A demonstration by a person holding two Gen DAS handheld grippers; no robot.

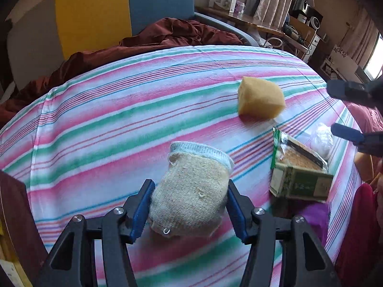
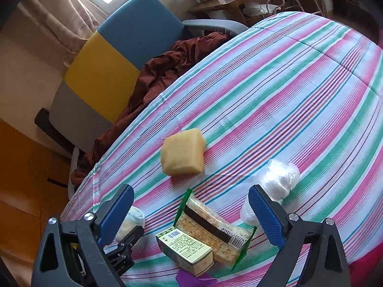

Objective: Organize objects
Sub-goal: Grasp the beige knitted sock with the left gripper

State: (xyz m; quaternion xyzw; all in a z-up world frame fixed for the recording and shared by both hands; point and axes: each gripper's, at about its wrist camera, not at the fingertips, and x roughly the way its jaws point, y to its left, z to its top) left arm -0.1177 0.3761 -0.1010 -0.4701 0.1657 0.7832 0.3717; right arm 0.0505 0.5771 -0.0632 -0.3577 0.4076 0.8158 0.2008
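Left wrist view shows my left claw point(image 1: 189, 205) set around a knitted scrub mitt point(image 1: 191, 191), one blue pad at each flank. The pads point(image 1: 141, 212) touch the fabric, yet I see little squeeze in it, so I judge the grip only just taken and not yet firm. The mitt rests on the striped sheet point(image 1: 107, 110) of the bed, cuff pointing away from me, which suits a sideways pinch across its body.

My right claw point(image 2: 191, 215) stands wide and holds nothing. It hangs over a wrapped cracker pack point(image 2: 215, 229) and a small green box point(image 2: 184, 251), which touch each other at the near edge. A yellow sponge point(image 2: 183, 153) lies apart beyond them; a crumpled clear plastic bag point(image 2: 280, 179) sits just behind the right finger.
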